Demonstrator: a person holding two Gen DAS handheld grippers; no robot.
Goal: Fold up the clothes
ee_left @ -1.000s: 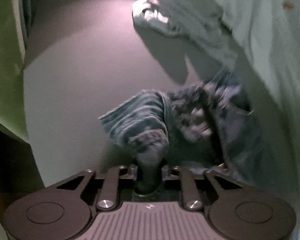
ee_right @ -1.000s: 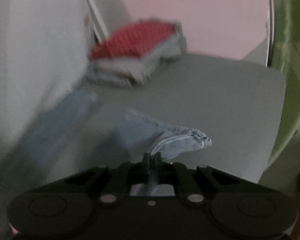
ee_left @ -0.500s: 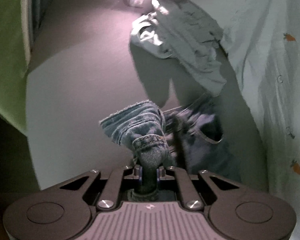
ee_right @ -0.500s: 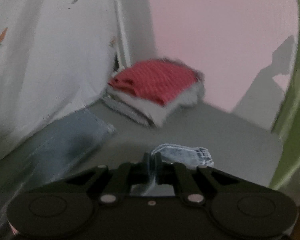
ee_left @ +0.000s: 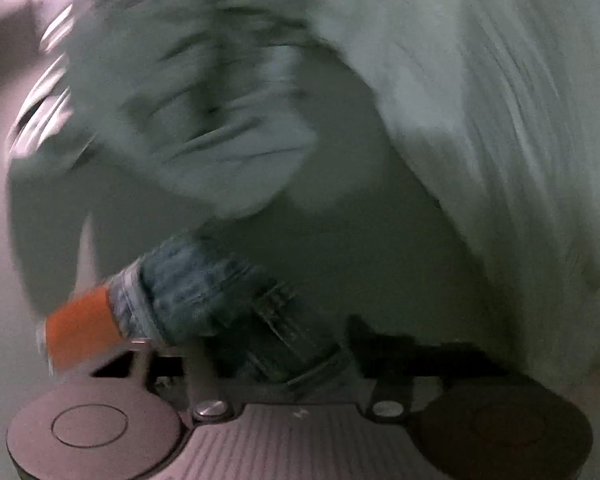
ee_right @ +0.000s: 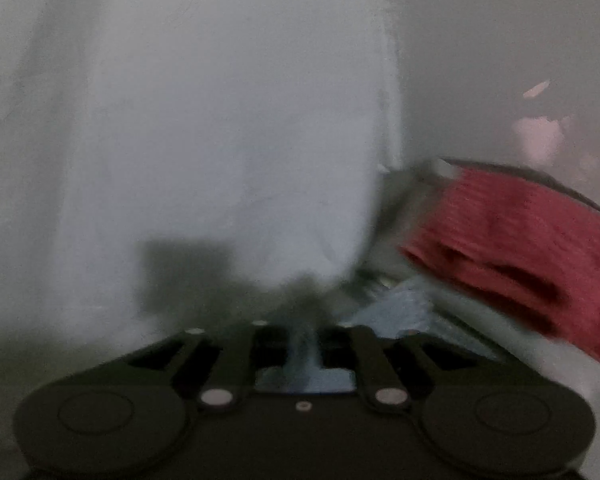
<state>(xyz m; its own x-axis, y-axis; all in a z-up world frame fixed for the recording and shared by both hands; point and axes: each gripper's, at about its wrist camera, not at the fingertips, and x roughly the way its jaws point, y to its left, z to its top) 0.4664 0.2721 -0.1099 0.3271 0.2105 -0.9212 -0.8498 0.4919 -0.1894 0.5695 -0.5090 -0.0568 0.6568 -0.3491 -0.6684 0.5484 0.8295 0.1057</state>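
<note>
Both views are motion-blurred. In the left wrist view, blue denim jeans (ee_left: 220, 296) lie bunched across my left gripper (ee_left: 256, 344); an orange fingertip (ee_left: 80, 332) sticks out at the left, well apart from the dark right finger, so the jaws look spread with denim draped between them. In the right wrist view my right gripper (ee_right: 302, 340) is shut on a thin fold of light blue denim (ee_right: 396, 312). A crumpled pale garment (ee_left: 204, 120) lies ahead of the left gripper.
A white sheet with small prints (ee_left: 500, 120) hangs at the right of the left view and fills the left of the right view (ee_right: 180, 140). A stack of folded clothes with a red garment on top (ee_right: 532, 248) sits close at the right.
Both grippers swung fast toward the white sheet. The left jaws, shut on the denim before, now look spread. The pale garment and the red-topped stack are much closer.
</note>
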